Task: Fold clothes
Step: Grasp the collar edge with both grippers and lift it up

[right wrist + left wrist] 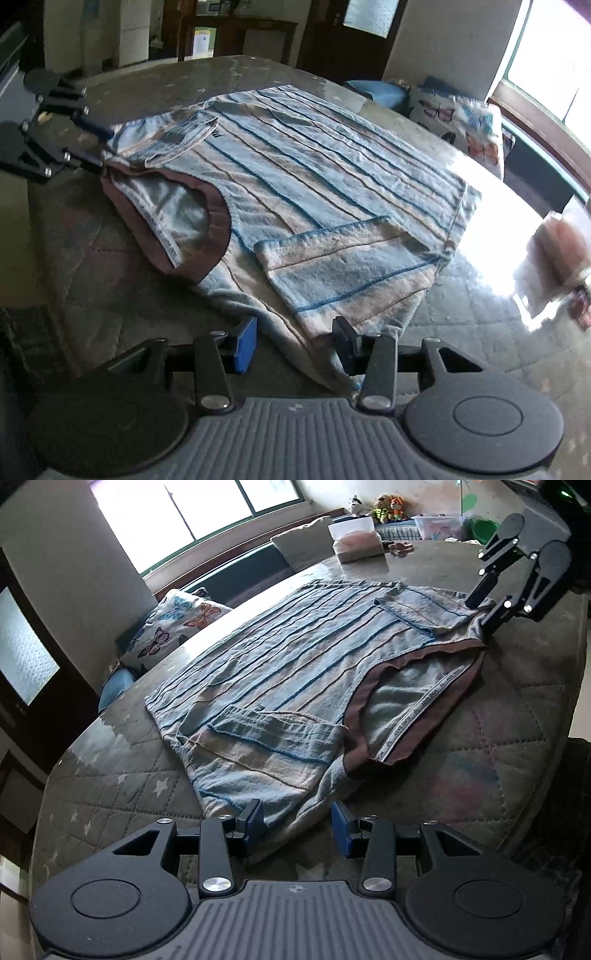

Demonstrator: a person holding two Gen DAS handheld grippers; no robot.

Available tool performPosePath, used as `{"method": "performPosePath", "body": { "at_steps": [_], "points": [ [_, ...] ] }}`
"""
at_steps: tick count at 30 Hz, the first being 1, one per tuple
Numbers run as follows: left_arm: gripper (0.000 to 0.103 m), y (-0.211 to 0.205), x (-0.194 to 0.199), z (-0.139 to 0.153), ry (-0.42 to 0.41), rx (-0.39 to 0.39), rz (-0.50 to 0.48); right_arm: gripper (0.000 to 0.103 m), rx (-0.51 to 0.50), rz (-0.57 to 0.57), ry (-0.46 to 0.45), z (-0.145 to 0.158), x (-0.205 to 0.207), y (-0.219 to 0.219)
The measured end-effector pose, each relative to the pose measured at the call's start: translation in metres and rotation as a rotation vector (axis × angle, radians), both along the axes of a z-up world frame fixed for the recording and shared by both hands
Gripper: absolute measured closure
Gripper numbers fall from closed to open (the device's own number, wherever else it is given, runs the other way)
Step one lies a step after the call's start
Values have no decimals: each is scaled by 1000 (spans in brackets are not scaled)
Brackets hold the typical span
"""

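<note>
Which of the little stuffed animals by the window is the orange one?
The orange toy is the one at the right end of the row. The middle toy beside it is yellow-green, and the left toy is black and white.

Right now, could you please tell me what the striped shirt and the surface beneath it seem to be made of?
The pale blue striped shirt with brown neckband looks like soft, matte cotton knit: fuzzy nap, limp creases. The grey star-print quilted cover seems stitched padded fabric under a glossy, likely clear plastic sheet, judging by the window glare.
</note>
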State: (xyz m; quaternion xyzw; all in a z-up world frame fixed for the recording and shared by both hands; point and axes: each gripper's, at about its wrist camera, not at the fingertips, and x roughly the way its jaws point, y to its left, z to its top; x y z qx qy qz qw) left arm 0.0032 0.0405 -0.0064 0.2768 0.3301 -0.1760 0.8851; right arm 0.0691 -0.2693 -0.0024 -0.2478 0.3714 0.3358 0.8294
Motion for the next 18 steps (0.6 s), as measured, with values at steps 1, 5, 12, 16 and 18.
{"method": "performPosePath", "body": {
  "at_steps": [1, 5, 12, 16, 18],
  "points": [
    [59, 1, 2, 0, 3, -2, -7, 67, 13, -6, 17, 0, 3, -1],
    [62, 3, 9, 2, 24, -15, -36, 84, 53, -56, 57, 1, 17, -6],
    [62, 8, 12, 3, 49, -14, -99, 85, 36, -24, 43, 1, 15, -3],
    [76, 11, 20, 4, 87, -49, -113, 88, 55, -39, 55, 0, 20, -3],
    [88, 12, 23, 4, 104, -71, -114, 91, 65, -50, 55, 0, 21, -2]
  ]
}}
